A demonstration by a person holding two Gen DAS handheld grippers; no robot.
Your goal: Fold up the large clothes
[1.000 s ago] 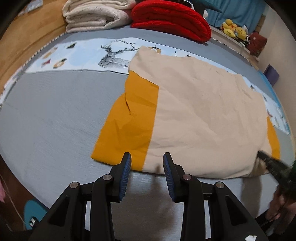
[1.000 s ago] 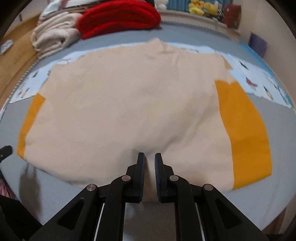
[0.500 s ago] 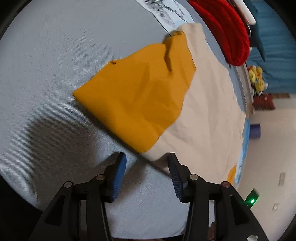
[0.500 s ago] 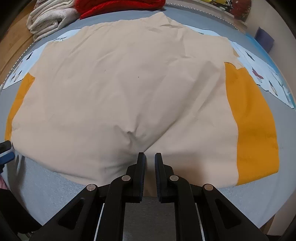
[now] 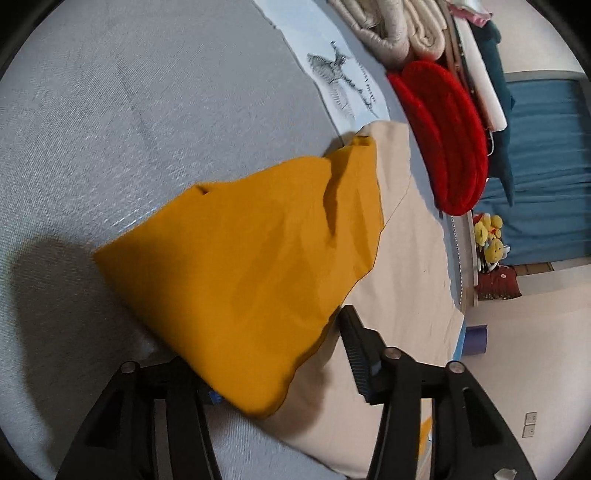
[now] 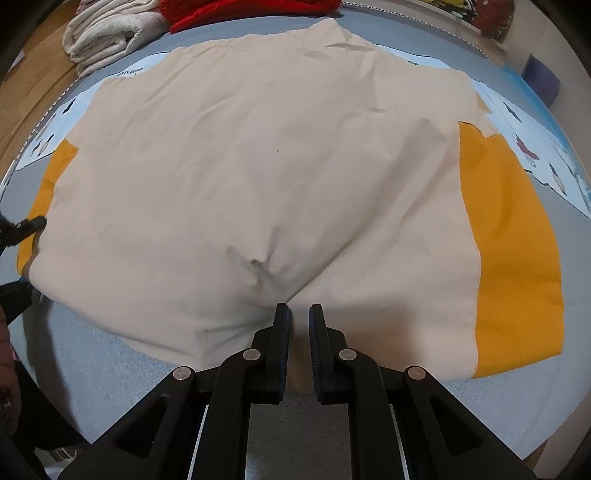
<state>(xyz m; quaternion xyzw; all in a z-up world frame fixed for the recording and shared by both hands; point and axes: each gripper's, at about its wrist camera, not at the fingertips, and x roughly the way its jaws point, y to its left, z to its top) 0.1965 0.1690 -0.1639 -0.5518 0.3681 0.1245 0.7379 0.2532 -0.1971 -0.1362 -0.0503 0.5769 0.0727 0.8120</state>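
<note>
The large cream cotton garment with orange side panels (image 6: 258, 177) is lying spread flat on the grey woven bed cover (image 5: 110, 110), its hem toward the near edge.

The right gripper (image 6: 299, 314) is pointing steeply down at the middle of the near hem. Its jaws are standing almost closed, with a pinch of cream cloth puckering just beyond the tips; it is gripping that fold.

The left gripper (image 5: 280, 365) is working at the garment's left near corner. Its jaws have just been closing a little and are standing partly open, one finger under the orange panel (image 5: 258, 280) and the other above the cream cloth beside it. The cloth is lying between them; the pads are not visibly pressing on it, so no firm hold is judged.

Handling: the fabric is appearing light, thin and limp. It is creasing readily and is likely to sag and drag unless lifted from two points. The hem corners and side seams are judged the best places to take hold.

Surroundings: a printed pale-blue cloth with a deer drawing (image 5: 340, 74) is lying under the far edge of the garment. Folded cream blankets (image 5: 391, 33) and a red knitted bundle (image 5: 450, 147) are stacked at the far side, well apart from the hem. Yellow plush toys (image 5: 489, 236) are sitting beyond the bed. Nothing is obstructing a fold toward the far edge.
</note>
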